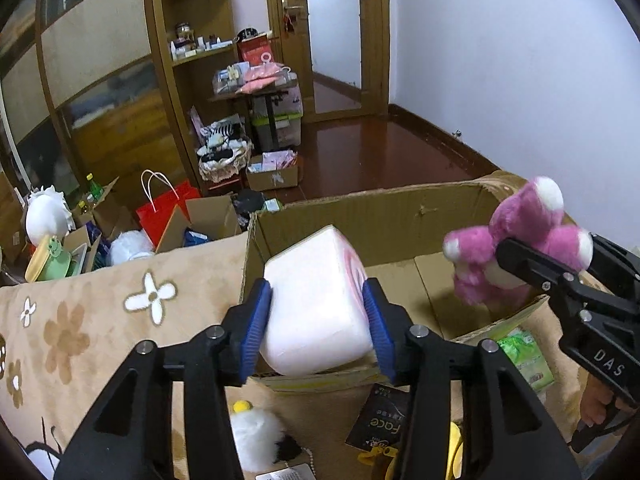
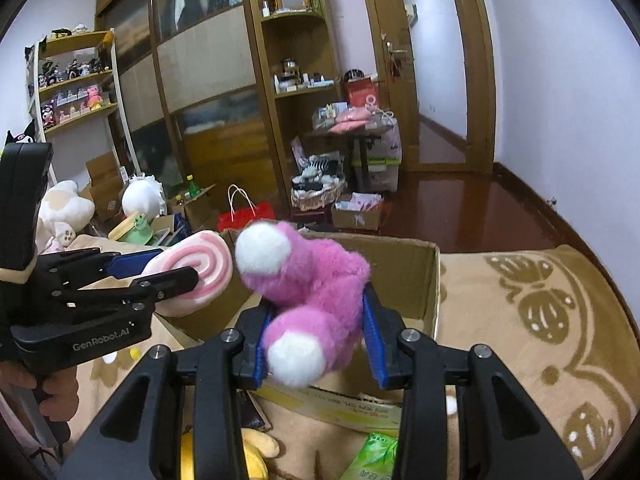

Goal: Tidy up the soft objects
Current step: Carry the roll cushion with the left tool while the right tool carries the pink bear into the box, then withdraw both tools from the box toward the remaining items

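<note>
My left gripper is shut on a white roll-shaped plush with a pink swirl end and holds it over the near edge of an open cardboard box. My right gripper is shut on a pink plush toy with white paws and holds it above the same box. The right gripper shows at the right of the left wrist view with the pink plush. The left gripper and swirl plush show at the left of the right wrist view.
The box stands on a tan flowered blanket. On the blanket near me lie a white fluffy toy, a dark packet, a green tissue pack and a yellow plush. Boxes, bags and plush toys crowd the floor beyond.
</note>
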Demonstrator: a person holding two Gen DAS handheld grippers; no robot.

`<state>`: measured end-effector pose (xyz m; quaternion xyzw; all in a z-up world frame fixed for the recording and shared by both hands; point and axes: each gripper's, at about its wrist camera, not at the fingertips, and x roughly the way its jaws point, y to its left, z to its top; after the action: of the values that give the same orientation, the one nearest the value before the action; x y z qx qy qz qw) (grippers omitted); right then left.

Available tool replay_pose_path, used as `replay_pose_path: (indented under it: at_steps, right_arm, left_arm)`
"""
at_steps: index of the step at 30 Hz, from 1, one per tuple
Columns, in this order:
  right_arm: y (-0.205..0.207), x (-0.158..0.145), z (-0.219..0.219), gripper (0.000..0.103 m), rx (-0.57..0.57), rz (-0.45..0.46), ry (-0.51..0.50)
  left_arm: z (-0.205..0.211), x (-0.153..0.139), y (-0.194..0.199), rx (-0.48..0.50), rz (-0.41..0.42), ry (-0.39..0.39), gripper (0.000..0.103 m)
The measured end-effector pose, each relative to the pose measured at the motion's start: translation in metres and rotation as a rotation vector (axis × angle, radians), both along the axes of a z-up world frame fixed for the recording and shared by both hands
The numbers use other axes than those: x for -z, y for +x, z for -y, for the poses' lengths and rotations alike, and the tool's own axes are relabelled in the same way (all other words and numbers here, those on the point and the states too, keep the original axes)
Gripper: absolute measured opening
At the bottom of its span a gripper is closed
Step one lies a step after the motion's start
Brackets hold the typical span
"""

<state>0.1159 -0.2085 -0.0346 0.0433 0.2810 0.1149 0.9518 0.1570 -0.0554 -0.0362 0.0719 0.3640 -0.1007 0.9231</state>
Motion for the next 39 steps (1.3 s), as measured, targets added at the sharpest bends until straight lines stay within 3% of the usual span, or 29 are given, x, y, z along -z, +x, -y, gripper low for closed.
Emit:
replay_pose_path:
  at_steps: [6, 11, 13, 17, 25, 39]
  right_arm:
    - [0.001, 0.005, 0.005, 0.047, 0.010, -0.026, 0.023]
    - [-0.011, -0.004, 0.005, 0.068, 0.033, -0.006, 0.037]
    - [-0.019, -0.008, 0.006, 0.082, 0.046, 0.002, 0.043]
    - [-0.035, -0.018, 0.007, 0.102, 0.071, 0.021, 0.052]
    - [-0.069, -0.036, 0.006, 0.103, 0.110, 0.029, 0.038]
    - [-0.112, -0.046, 0.005, 0.103, 0.153, 0.020, 0.035]
  left_arm:
    - [-0.006, -0.002, -0.002, -0.031, 0.000, -0.003, 0.071]
    - [-0.013, -0.008, -0.011, -0.056, 0.015, 0.036, 0.084]
    - [-0.017, -0.011, -0.017, -0.076, 0.024, 0.051, 0.093]
    - [-0.027, -0.020, -0.031, -0.090, 0.032, 0.056, 0.095]
    - [-0.048, -0.033, -0.064, -0.116, 0.015, 0.034, 0.098]
    - [-0.073, -0.043, -0.103, -0.150, -0.026, 0.064, 0.099]
